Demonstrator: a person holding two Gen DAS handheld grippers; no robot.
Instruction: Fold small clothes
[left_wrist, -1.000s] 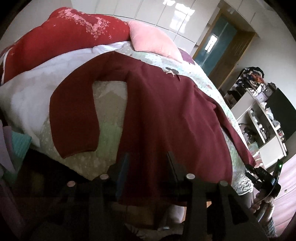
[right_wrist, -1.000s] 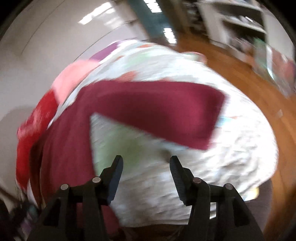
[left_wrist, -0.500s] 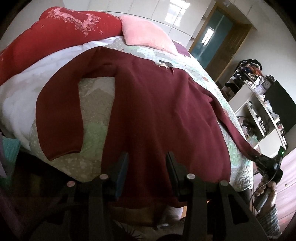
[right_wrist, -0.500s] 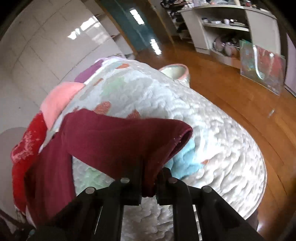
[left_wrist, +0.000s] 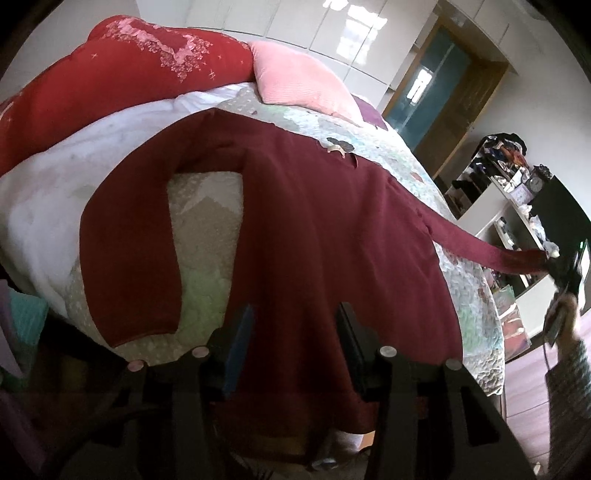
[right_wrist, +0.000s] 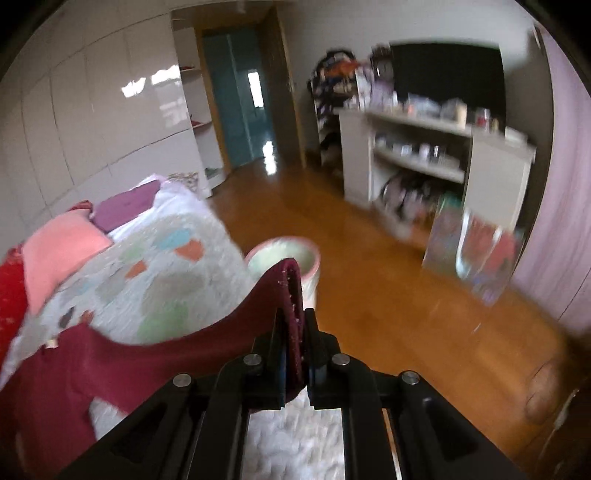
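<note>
A dark red long-sleeved top (left_wrist: 314, 229) lies spread on the quilted bed (left_wrist: 469, 291), its hem hanging over the near edge. My left gripper (left_wrist: 295, 332) is open at the hem, empty, its fingers over the fabric. My right gripper (right_wrist: 295, 332) is shut on the cuff of the right sleeve (right_wrist: 288, 280) and holds it lifted off the bed, out to the right. In the left wrist view the right gripper (left_wrist: 557, 266) shows at the far right with the sleeve (left_wrist: 480, 251) stretched to it. The left sleeve (left_wrist: 125, 236) lies bent on the quilt.
A red cover (left_wrist: 122, 77) and a pink pillow (left_wrist: 299, 85) lie at the bed's head. A round tub (right_wrist: 288, 258) stands on the wooden floor (right_wrist: 388, 295) beside the bed. White shelves (right_wrist: 424, 155) with clutter stand at the right wall.
My right gripper closed on the right sleeve cuff and lifted it up and outward to the right, off the bed. My left gripper stayed open at the hem.
</note>
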